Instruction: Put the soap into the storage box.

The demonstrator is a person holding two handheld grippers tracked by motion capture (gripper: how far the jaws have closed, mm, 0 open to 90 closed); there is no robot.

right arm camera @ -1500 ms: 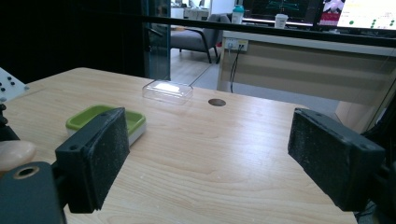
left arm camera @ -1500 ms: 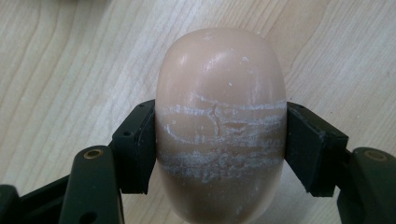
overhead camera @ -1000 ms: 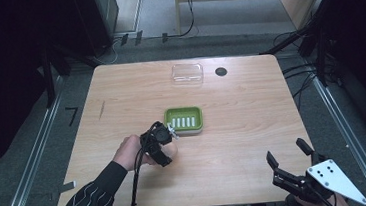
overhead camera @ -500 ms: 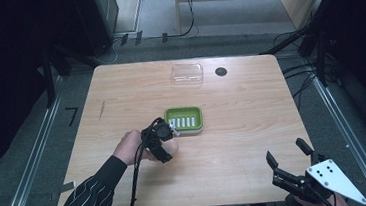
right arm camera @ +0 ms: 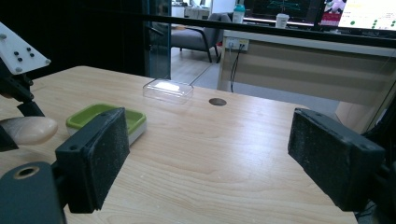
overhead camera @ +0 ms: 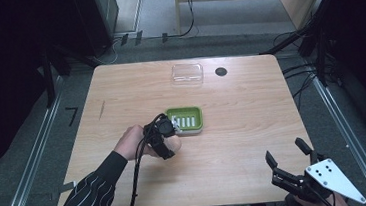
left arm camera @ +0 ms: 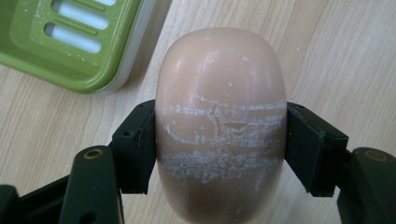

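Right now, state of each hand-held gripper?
Left hand-held gripper: shut on the soap bar, beside the green soap dish.
Right hand-held gripper: open, holding nothing.

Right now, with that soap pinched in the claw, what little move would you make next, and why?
Probably carry the soap sideways over the green dish and lower it in. The left claw grips it firmly by both sides, just beside the dish, whose slotted tray holds nothing yet.
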